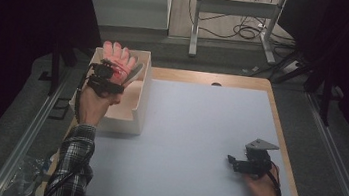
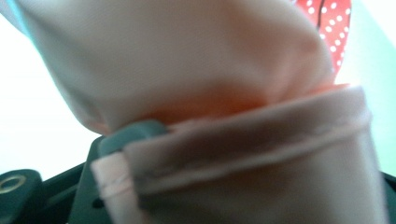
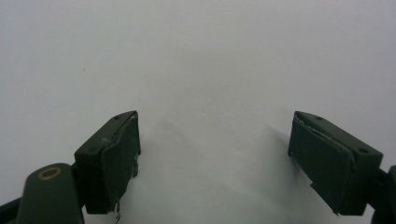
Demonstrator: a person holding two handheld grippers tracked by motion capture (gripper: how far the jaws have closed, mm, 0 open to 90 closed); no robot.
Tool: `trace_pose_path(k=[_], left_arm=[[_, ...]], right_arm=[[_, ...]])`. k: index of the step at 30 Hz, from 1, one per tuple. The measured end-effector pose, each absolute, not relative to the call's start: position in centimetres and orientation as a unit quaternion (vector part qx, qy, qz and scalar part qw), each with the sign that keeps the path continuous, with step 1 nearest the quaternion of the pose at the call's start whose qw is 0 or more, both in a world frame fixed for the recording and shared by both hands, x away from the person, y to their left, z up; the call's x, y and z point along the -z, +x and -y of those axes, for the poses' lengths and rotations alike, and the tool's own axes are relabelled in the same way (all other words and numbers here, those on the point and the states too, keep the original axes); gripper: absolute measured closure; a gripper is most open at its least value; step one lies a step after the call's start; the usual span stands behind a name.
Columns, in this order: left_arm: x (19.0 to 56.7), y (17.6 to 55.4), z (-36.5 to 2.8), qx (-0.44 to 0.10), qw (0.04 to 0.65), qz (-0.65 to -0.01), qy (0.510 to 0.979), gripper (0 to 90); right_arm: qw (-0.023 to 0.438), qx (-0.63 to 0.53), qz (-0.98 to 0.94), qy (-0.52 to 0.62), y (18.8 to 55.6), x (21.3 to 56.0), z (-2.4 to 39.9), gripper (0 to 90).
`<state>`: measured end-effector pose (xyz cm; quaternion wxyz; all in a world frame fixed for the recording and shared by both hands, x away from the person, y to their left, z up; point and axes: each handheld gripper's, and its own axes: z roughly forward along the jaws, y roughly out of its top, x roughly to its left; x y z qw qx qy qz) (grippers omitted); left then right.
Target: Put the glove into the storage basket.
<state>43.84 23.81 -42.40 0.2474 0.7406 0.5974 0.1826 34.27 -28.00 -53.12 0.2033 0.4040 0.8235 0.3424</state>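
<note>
Pink cloth [image 2: 196, 93] in left tongs [image 1: 110, 72], white box [image 1: 142, 104]

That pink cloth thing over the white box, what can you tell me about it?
The pink cloth looks like soft, thin fabric, pale peach-pink, with a stitched hem along one folded edge. A red patch with white dots shows behind it. The left gripper is shut on it and holds it over the open white box at the table's left rear corner. In the high view its top edge looks lobed, rather like a glove; what sort of item it is I cannot tell.
</note>
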Motion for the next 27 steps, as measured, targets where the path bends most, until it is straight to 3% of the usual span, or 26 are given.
trace_pose_path(k=[27], left_arm=[[47.5, 48.6, -21.8, -0.131, 0.173, -0.608, 0.764, 39.6]], right_arm=[[0.204, -0.343, -0.824, 0.403, 34.3, 53.1, 28.0, 17.2]])
